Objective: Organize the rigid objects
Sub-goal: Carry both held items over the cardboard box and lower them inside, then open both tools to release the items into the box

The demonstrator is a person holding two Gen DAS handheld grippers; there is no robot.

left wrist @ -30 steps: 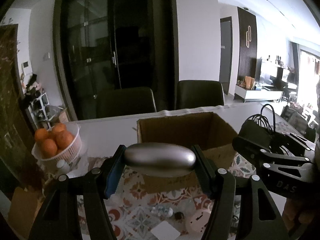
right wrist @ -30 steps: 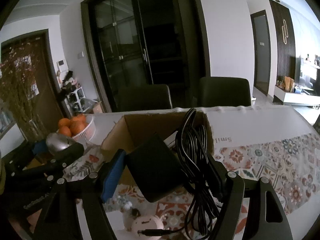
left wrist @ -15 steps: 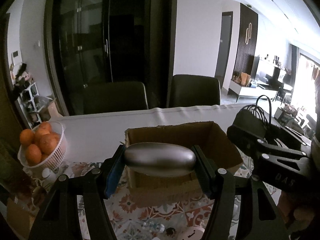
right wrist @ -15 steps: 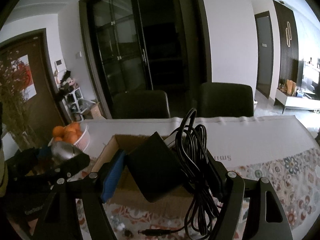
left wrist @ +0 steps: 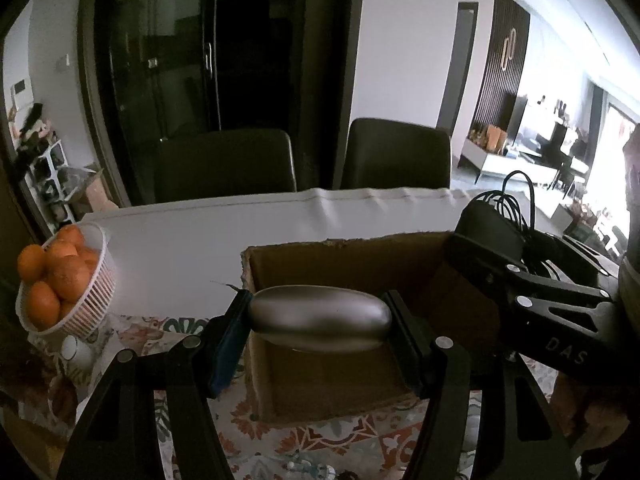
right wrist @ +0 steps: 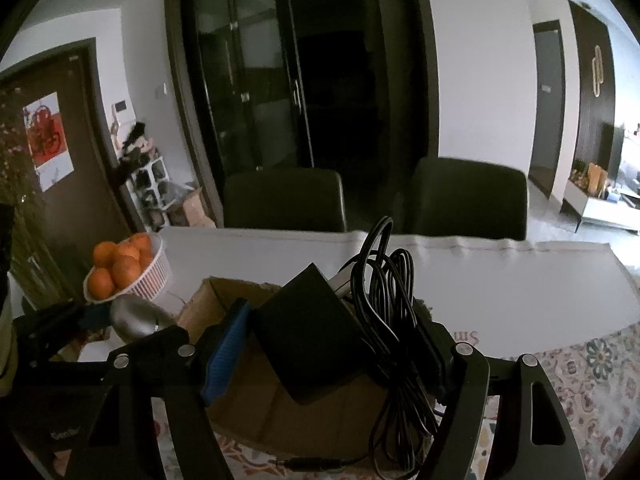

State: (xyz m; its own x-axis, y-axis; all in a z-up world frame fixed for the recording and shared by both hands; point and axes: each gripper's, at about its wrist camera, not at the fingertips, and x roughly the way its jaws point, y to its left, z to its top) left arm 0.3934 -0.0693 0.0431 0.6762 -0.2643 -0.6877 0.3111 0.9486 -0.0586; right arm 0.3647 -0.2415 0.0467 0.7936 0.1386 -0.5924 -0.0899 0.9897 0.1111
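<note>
Both my grippers hang loaded over the open brown cardboard box point(left wrist: 360, 360).

Left wrist view: my left gripper point(left wrist: 320, 320) tilts downward, its jaws clamped on the ends of a smooth silver oval metal object point(left wrist: 319, 319) held crosswise above the box's inside. My right gripper point(left wrist: 520, 280) enters from the right at the box's far corner, carrying the black power adapter point(left wrist: 490, 226); the hand point(left wrist: 592, 408) holding it shows at the lower right. Right wrist view: the right gripper point(right wrist: 340, 344) also tilts down, jaws clamped on the adapter point(right wrist: 308, 332) and its bundled black cable point(right wrist: 388, 320), whose plug end dangles below. Only this view shows that dangling plug; the white basket of oranges point(right wrist: 148, 276) sits on the table beyond the box point(right wrist: 208, 304).
</note>
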